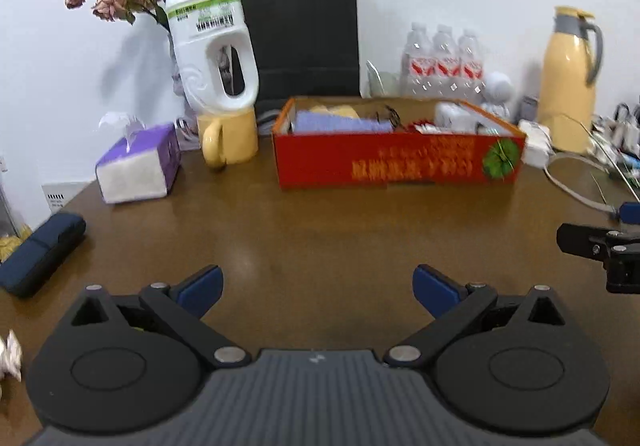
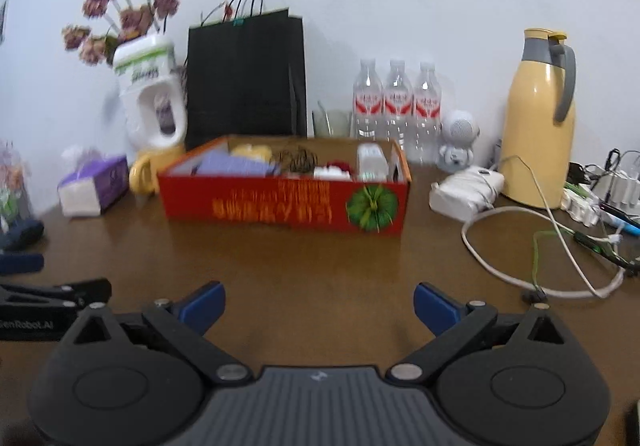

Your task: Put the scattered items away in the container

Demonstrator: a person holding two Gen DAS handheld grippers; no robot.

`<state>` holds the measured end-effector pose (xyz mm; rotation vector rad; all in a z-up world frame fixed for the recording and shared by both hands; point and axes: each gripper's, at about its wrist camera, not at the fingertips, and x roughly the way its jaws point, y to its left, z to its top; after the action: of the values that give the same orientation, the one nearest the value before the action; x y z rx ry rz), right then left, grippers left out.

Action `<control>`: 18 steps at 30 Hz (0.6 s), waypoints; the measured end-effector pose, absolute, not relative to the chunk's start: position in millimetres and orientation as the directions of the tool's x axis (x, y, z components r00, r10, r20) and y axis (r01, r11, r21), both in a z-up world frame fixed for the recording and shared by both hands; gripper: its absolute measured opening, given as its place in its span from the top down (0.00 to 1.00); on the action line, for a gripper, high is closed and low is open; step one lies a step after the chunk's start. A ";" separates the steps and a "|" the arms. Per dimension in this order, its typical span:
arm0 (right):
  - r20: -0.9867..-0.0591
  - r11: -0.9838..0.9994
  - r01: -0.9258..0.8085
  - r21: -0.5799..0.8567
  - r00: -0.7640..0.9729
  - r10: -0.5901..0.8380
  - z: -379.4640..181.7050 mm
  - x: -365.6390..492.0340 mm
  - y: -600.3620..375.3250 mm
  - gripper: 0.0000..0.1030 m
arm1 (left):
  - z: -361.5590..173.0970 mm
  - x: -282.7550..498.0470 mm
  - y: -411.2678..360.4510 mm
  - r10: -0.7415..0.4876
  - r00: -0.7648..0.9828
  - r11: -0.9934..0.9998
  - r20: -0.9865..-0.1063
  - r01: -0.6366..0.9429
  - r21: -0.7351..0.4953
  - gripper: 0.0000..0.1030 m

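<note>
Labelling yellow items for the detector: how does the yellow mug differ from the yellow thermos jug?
The yellow mug is short and squat; the yellow thermos jug is tall and tapered. The mug's handle is yellow; the jug's handle and collar are grey. The mug carries an upside-down white bottle; the jug is closed by its own lid. Both stand upright on the brown table near the wall.

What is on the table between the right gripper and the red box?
Nothing. In the right wrist view, only bare brown table lies between the open right gripper and the red box. The cables stay off to the right.
</note>
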<state>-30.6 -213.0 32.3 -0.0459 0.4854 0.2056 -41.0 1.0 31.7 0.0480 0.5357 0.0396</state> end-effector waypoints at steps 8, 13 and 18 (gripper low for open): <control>-0.554 0.981 -0.190 0.038 0.813 0.179 7.6 -30.9 -206.5 0.02 | 7.7 -26.7 2.5 -0.021 0.793 1.000 -0.609 0.020 -0.008 0.00; -0.603 0.986 -0.160 0.048 0.782 0.156 -5.8 -13.6 -199.8 0.02 | 3.0 -7.5 -1.6 -0.013 0.769 0.999 -0.640 0.029 0.014 0.00; -0.630 0.987 -0.158 0.035 0.763 0.144 -9.4 -4.7 -195.1 0.02 | 1.7 -2.2 -1.6 -0.012 0.766 0.999 -0.642 0.029 0.015 0.00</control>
<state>-4.7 -195.1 -9.4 -0.0210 0.6837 0.1646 -2.2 -1.6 1.7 0.0248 0.6972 -0.0221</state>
